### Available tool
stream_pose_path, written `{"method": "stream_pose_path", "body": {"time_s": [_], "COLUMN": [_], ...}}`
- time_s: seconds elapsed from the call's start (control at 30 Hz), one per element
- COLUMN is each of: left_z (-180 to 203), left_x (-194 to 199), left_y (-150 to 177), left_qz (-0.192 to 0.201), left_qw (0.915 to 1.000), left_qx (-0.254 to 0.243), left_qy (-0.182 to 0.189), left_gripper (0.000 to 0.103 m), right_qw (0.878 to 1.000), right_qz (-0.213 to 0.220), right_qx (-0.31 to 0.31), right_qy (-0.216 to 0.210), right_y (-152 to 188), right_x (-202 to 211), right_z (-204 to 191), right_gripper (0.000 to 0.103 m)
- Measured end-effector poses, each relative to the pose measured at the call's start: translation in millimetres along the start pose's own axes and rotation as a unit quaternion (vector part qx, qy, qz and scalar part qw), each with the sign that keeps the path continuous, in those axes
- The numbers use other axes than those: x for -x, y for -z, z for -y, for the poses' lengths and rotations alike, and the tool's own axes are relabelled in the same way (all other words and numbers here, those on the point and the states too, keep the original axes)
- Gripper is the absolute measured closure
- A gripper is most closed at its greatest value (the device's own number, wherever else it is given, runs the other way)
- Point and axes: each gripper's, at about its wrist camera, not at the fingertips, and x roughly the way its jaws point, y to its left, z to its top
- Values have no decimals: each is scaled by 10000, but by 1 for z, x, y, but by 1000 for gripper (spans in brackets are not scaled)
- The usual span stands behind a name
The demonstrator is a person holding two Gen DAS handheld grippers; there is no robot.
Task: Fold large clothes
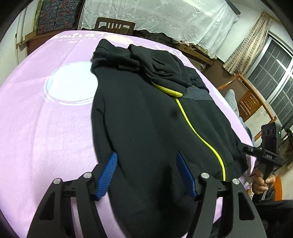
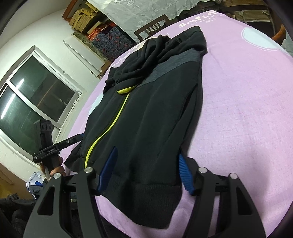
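A: Left wrist view first — what's the surface?

B: A pink fleece blanket with a pale round print covers the table. The black zip-up hooded jacket lies flat on it, hood at the far end, its yellow-green zipper running near to far. The left gripper straddles the near hem, jaws apart, blue pads not pinching cloth.

A: And the room?

B: A white lace curtain and a wooden chair back far off, a barred window at right.

A: Right wrist view?

B: Same jacket; the right gripper sits open over the ribbed hem. A dark sliding window at left, stacked boxes far.
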Motion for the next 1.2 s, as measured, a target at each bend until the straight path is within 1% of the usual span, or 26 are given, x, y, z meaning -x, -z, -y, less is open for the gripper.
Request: {"method": "stream_pose_path", "body": {"time_s": [0.07, 0.13, 0.2, 0.23, 0.33, 0.4, 0.47, 0.57, 0.63, 0.7, 0.73, 0.77, 0.8, 0.83, 0.87, 0.9, 0.97, 1.1, 1.17, 1.2], "left_z": [-8, -17, -21, -26, -34, -29, -19, -3, 3, 7, 8, 9, 8, 8, 6, 3, -2, -1, 2, 3], "left_x": [8, 13, 12, 13, 15, 12, 8, 5, 7, 9, 9, 8, 4, 2, 1, -1, -2, -2, -2, -1], "left_y": [4, 5, 5, 5, 5, 5, 6, 15, 23, 29, 31, 30, 28, 25, 23, 21, 21, 21, 21, 20], "left_qz": [34, 63, -1, -17, -11, -72, -100, -127, -187, -197, -173, -162, -185, -193, -203, -228, -243, -200, -176, -164], "left_qw": [9999, 9994, 9993, 9990, 9979, 9983, 9989, 9991, 9980, 9974, 9976, 9977, 9977, 9978, 9977, 9973, 9965, 9968, 9980, 9983], "left_qx": [151, 308, 371, 443, 626, 498, 337, 103, 14, -36, -80, -97, -65, -33, 1, 79, 169, 163, 102, 86], "left_qy": [29, 116, -68, -82, 181, 288, 313, 393, 599, 691, 673, 656, 647, 641, 653, 687, 783, 753, 603, 554], "left_gripper": [37, 39, 37, 36, 34, 34, 32, 32, 34, 37, 39, 43, 53, 60, 64, 69, 71, 72, 78, 83], "right_qw": [10000, 10000, 9999, 9999, 9999, 9998, 9996, 9994, 9994, 9996, 9997, 9997, 9998, 9998, 9998, 9997, 9998, 9998, 9998, 9999], "right_qz": [-20, -43, -39, -34, -30, -32, -33, -33, -39, -80, -109, -114, -112, -102, -99, -98, -108, -165, -149, -123], "right_qx": [23, -51, -110, -115, -129, -160, -204, -247, -252, -202, -161, -118, -91, -69, -86, -119, -90, 43, 100, 69], "right_qy": [48, -27, -98, -106, -105, -141, -184, -230, -214, -191, -178, -160, -154, -158, -181, -196, -151, -78, -78, -86], "right_y": [1, 2, 3, 3, 3, 3, 3, 2, 2, 3, 5, 6, 7, 8, 8, 7, 8, 13, 13, 13], "right_x": [0, 2, 3, 3, 3, 3, 4, 4, 4, 4, 5, 6, 6, 6, 6, 5, 6, 9, 7, 6], "right_z": [-1, 2, 4, 4, 4, 5, 7, 9, 9, 6, 4, 3, 2, 2, 2, 3, 1, -2, -3, -3], "right_gripper": [48, 48, 48, 48, 48, 48, 48, 48, 48, 48, 48, 47, 47, 47, 47, 48, 48, 48, 48, 56]}}
